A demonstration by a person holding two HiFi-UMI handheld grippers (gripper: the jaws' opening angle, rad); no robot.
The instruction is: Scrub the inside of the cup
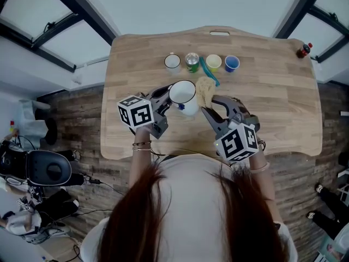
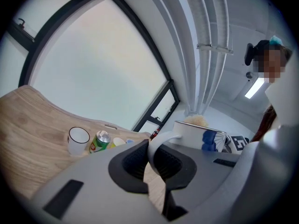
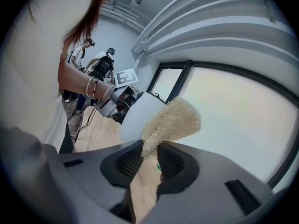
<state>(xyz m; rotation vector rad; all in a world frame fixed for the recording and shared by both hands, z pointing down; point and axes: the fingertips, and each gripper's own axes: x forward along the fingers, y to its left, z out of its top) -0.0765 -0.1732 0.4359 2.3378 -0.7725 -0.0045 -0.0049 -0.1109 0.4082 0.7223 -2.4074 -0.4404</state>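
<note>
**Head view:** A person stands at the near edge of a wooden table (image 1: 272, 102) with a gripper in each hand. The left gripper (image 1: 168, 101) has the white cup (image 1: 182, 93) by its handle, mouth facing up, about midway between the table's near and far edges. The right gripper (image 1: 207, 110) carries a pale fibrous scrubber (image 1: 205, 90) just beside the cup's right rim, outside the mouth. To scrub the inside, the scrubber likely has to shift left over the rim and go down along the cup's upright axis. The right gripper is the one placed to do that. Along the far edge stand a small white cup (image 1: 172, 62), a green can (image 1: 192, 61), a yellow cup (image 1: 214, 63) and a blue cup (image 1: 232, 63). Whether the held cup rests on the table or hangs above it cannot be told.

**Left gripper view:** The jaws are clamped on the curved white handle (image 2: 156, 146). The cup wall, with a blue mark on it, rises beyond them. A tuft of the scrubber shows above the far rim. The cup's interior is hidden.

**Right gripper view:** The jaws are pinched tight on the scrubber's lower end. Its free end fans out ahead, in front of the cup's white outer wall. From here it is hard to make out whether the two touch.
</note>
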